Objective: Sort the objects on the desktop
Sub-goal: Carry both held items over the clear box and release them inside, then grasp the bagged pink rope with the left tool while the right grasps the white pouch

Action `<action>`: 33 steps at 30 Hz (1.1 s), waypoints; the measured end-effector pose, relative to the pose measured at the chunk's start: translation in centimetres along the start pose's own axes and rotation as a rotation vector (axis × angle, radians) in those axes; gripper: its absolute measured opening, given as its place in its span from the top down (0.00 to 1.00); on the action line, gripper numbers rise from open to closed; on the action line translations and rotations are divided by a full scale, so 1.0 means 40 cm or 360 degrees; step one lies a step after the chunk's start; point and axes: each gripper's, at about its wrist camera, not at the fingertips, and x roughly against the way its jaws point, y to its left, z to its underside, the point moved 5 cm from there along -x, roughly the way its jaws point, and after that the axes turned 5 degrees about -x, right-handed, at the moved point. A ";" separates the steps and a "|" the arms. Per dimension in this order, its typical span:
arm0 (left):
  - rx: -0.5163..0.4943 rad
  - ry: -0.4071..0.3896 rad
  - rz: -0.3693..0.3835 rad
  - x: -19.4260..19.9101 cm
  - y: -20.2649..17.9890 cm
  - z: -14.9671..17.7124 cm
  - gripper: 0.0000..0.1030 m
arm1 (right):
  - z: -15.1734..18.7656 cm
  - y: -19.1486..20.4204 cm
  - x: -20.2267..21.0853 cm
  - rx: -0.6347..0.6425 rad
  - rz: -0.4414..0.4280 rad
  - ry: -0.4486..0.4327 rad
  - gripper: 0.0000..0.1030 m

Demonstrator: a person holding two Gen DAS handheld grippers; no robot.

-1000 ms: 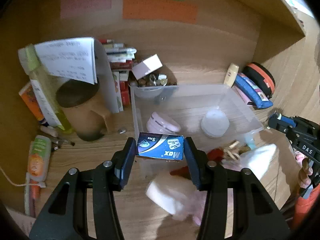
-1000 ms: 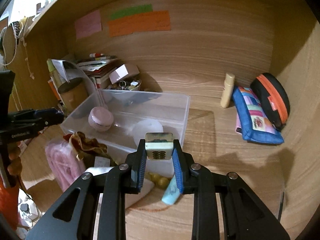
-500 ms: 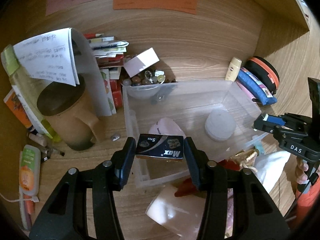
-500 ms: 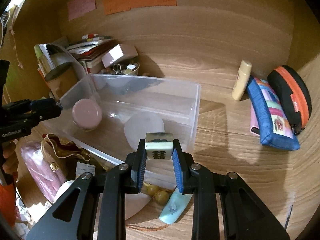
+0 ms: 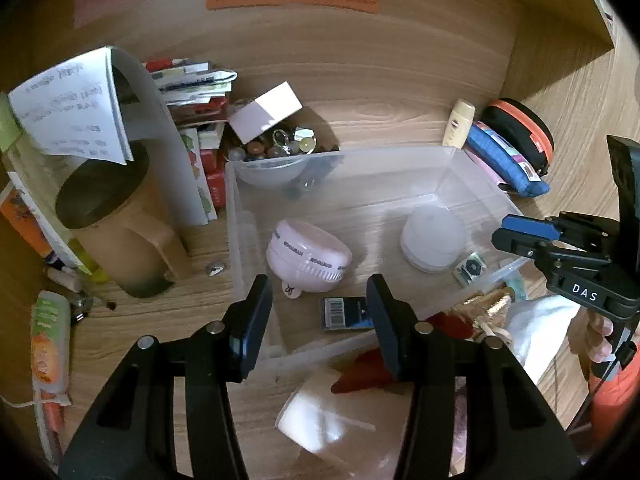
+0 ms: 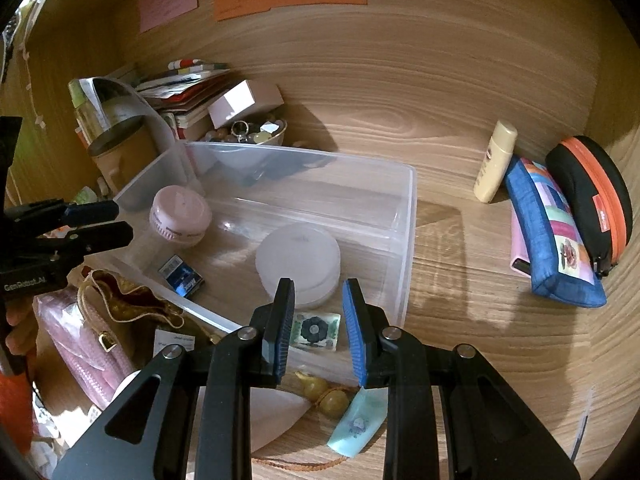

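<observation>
Hovering over the clear bin (image 5: 472, 156), my left gripper (image 5: 318, 312) and right gripper (image 6: 318, 322) gape empty; dropping lower, I risk knocking the blue box (image 5: 346, 314) or tile (image 6: 316, 330).

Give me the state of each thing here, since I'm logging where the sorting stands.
Left gripper: open, empty, above the bin.
Right gripper: open, empty.
Clear bin: no lid on it, partly filled.
Blue box: lying flat in the bin.
Patterned tile: lying flat in the bin.
Pink jar: lidded, tipped on its side.
White jar: lidded, upright.
</observation>
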 end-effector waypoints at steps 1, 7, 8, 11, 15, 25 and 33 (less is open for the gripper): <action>0.0001 -0.0008 -0.0001 0.010 -0.001 0.000 0.53 | 0.000 0.000 0.003 -0.0002 -0.0004 0.0000 0.78; 0.0003 -0.0054 -0.0052 0.059 0.002 0.002 0.47 | 0.003 -0.002 0.039 -0.0014 -0.0017 -0.0035 0.66; 0.0005 -0.0059 -0.0058 0.065 0.003 0.003 0.44 | 0.003 -0.003 0.048 -0.0014 -0.0012 -0.0048 0.64; 0.0010 -0.0075 -0.0083 0.090 0.003 0.015 0.40 | 0.006 -0.008 0.075 -0.0018 -0.0007 -0.0079 0.62; 0.0017 -0.0081 -0.0081 0.124 -0.007 0.042 0.35 | 0.018 -0.009 0.107 -0.0027 -0.0016 -0.0095 0.58; -0.0043 -0.0066 -0.0030 0.148 -0.087 0.089 0.28 | 0.088 0.051 0.160 0.0030 -0.0084 -0.0101 0.33; -0.0106 0.0018 0.0050 0.104 -0.160 0.120 0.28 | 0.127 0.123 0.141 0.0097 -0.0145 -0.0068 0.22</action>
